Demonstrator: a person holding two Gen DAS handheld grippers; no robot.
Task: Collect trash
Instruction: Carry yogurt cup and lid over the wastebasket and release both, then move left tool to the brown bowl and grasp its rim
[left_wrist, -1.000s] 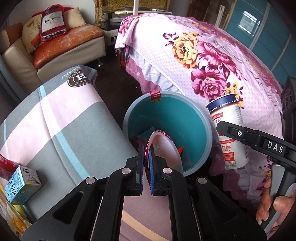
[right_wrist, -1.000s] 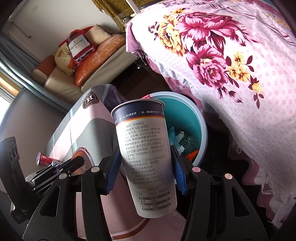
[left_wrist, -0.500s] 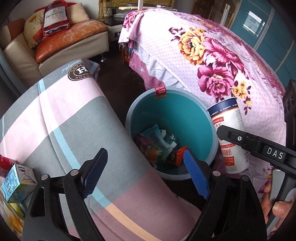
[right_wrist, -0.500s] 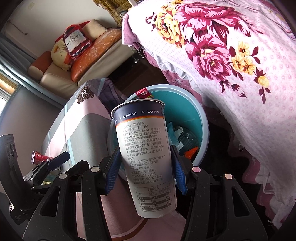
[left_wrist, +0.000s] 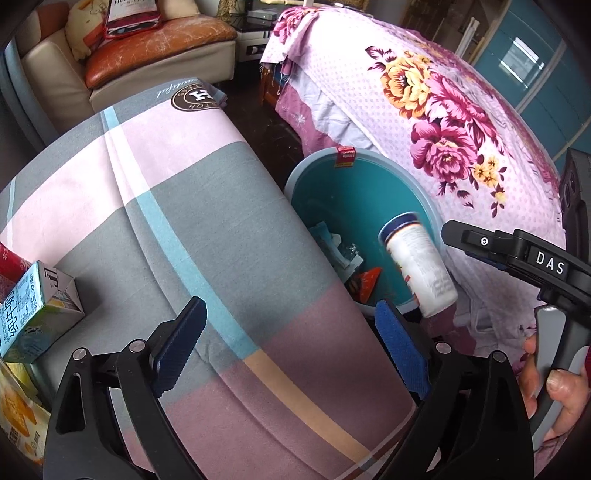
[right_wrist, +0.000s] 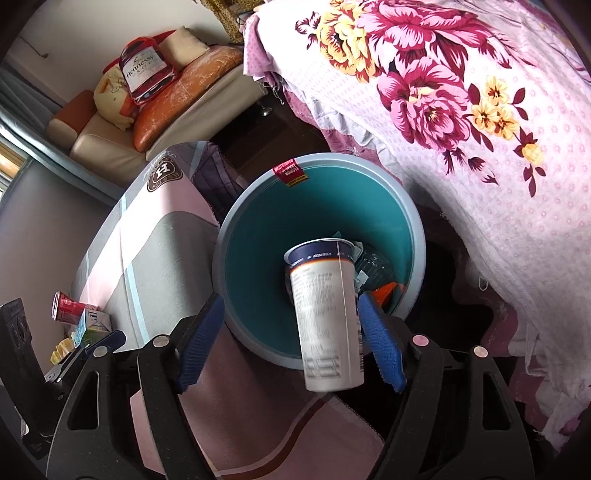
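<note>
A teal bin stands on the floor between the table and the bed, with several wrappers at its bottom. A white paper cup with a dark blue rim is in the air over the bin mouth, blurred, tipped rim first toward the inside. My right gripper is open right behind the cup, its blue pads apart and off it. My left gripper is open and empty over the table's near edge.
The table cloth is checked pink and grey. A green carton, a red can and a yellow packet lie at its left. A floral bed cover hangs to the right. A sofa stands behind.
My right gripper opened and the cup left it, dropping toward the bin. Earlier my left gripper opened and let a small round lid fall in, then drew back over the table.
</note>
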